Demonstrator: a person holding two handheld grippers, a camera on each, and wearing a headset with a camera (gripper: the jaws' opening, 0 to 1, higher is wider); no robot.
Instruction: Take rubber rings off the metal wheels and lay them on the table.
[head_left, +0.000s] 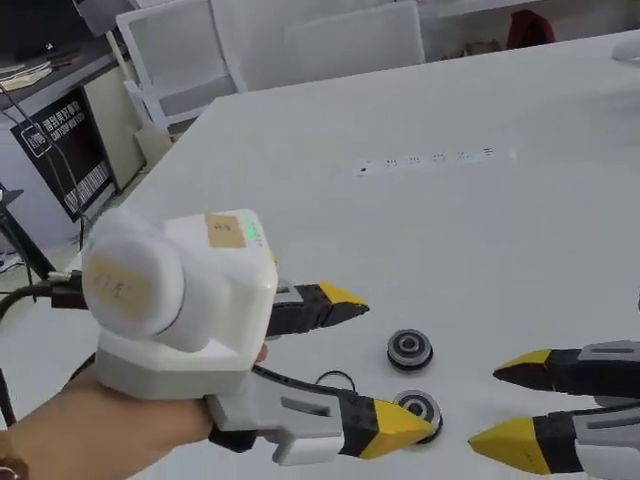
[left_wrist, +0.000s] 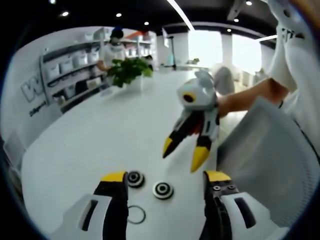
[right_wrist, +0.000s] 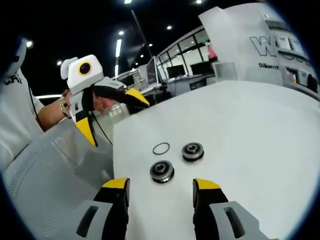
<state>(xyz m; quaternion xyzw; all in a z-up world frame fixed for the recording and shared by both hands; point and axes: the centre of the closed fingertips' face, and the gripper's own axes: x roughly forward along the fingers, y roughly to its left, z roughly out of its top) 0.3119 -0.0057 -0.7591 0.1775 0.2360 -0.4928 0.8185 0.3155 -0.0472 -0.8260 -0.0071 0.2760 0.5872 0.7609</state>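
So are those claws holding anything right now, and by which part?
Nothing is held. The left gripper and right gripper are both open and empty; the wheels and a loose ring lie on the table.

Bright, even light, fisheye-warped edges

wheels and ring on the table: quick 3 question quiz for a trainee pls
1. True or false: a ring lies loose on the table.
2. How many wheels are on the table?
3. The left tool is: A open, B shut on a wheel, C shut on the ring.
Key: 1 true; 2 two; 3 A.
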